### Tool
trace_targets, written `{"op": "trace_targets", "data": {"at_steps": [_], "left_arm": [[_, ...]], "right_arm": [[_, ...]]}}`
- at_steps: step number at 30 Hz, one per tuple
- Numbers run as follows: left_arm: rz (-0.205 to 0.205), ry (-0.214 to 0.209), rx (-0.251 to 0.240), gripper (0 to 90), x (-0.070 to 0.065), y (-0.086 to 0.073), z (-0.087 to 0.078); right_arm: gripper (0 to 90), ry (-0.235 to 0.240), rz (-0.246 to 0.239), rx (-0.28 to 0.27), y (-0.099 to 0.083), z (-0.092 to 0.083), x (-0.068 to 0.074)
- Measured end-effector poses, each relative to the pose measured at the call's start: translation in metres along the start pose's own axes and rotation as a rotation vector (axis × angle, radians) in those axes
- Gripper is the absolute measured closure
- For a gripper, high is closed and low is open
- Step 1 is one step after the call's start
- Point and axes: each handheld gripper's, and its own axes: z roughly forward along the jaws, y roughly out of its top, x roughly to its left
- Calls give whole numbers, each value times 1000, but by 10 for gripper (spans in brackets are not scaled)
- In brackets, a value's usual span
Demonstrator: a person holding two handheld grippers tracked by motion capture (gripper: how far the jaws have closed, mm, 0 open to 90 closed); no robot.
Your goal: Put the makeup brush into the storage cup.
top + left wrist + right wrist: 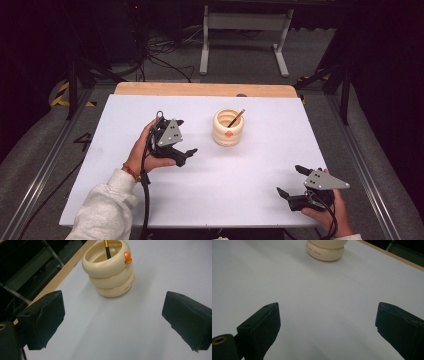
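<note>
Pencil [236,118] leaned in cup [228,129] mid-worktop [150,200]; my left hand-held gripper [186,155] hung open beside it, aimed to reach; right hand-held gripper [292,181] open, parked well apart.

— Where's the high view set?
— Above the near edge, facing forward and down over the whole table [150,200].
— And the two gripper views?
— Low and close, skimming the white top. Both face the cream holder [110,272], which the high view shares.
</note>
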Motion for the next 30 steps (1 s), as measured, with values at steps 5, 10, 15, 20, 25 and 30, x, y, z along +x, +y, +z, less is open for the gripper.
{"op": "trace_targets", "data": {"at_steps": [5, 10, 15, 20, 25, 30], "left_arm": [[2, 9, 6, 53, -1, -6, -3], [-2, 20, 16, 53, -2, -12, -8], [-3, 26, 24, 53, -4, -19, -12], [-18, 19, 32, 52, -6, -25, -16], [-6, 27, 39, 53, -9, -31, -20], [4, 29, 43, 53, -13, -35, -23]], "right_arm": [[66, 0, -3, -1, 0, 0, 0], [66, -2, -3, -3, 1, 0, 1], [66, -7, -4, -10, 1, -1, 1], [66, -6, -3, -8, 1, 0, 1], [67, -5, -7, -8, 1, -1, 1], [68, -4, -8, -8, 1, 0, 2]]}}
